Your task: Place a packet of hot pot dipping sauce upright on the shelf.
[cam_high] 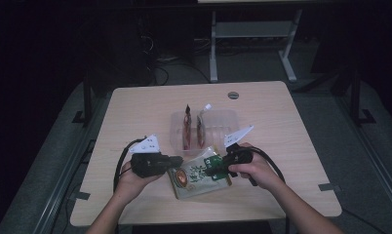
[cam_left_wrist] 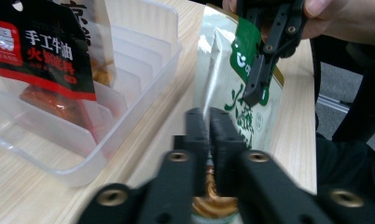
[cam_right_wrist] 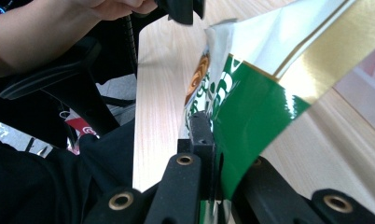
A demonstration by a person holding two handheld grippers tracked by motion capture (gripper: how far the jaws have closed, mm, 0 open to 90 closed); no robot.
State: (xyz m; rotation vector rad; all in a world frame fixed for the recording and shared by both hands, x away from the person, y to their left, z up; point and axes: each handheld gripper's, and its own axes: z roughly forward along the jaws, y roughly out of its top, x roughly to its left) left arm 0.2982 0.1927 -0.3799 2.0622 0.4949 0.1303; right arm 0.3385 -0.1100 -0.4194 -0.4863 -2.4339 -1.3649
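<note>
While the green-and-white pouch (cam_high: 200,174) lies near the front of the table (cam_high: 135,105), just in front of the clear plastic tray (cam_high: 177,127), both tools already have it — the left gripper (cam_high: 176,160) is clamped on its left edge and the right gripper (cam_high: 209,171) on its green right end, so the packet spans the short gap between the two hands. In the left gripper view the black jaws are pressed together on the pale side of the pouch (cam_left_wrist: 232,93), with the right gripper (cam_left_wrist: 253,98) biting the green panel farther up; in the right gripper view the jaws pinch the green foil (cam_right_wrist: 251,116) so that the sheet rises tilted from between them. The relation that matters is this: the pouch's long axis runs roughly left to right, from one gripper to the other, while the tray's slots, which already hold red sauce packets (cam_high: 187,127) standing on edge, lie directly behind it, away from the person. By my reading, both hands are equally near the tray, and the pouch would have to be lifted, stood on edge and carried back into a free slot — probably at the tray's right.
</note>
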